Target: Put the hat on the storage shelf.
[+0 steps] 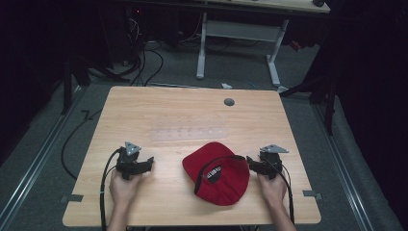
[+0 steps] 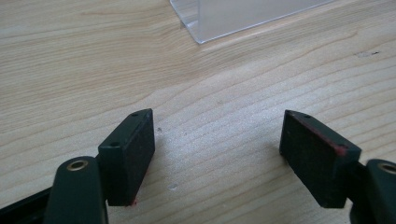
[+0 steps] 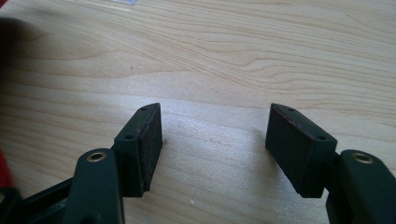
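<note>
A red cap point(image 1: 217, 174) with a black strap and a dark patch lies on the wooden table point(image 1: 192, 120), right of centre near the front. My right gripper point(image 1: 251, 162) rests on the table just right of the cap, jaws open and empty point(image 3: 212, 142). A red sliver of the cap point(image 3: 4, 170) shows at the left edge of the right gripper view. My left gripper point(image 1: 148, 162) sits at the front left, apart from the cap, its jaws open over bare wood point(image 2: 217, 147).
A clear plastic strip point(image 1: 188, 134) lies flat across the table's middle, and its corner point(image 2: 243, 18) shows ahead of the left gripper. A grey cable grommet point(image 1: 229, 102) sits near the far edge. Another desk's white legs point(image 1: 274, 62) and cables stand on the floor beyond.
</note>
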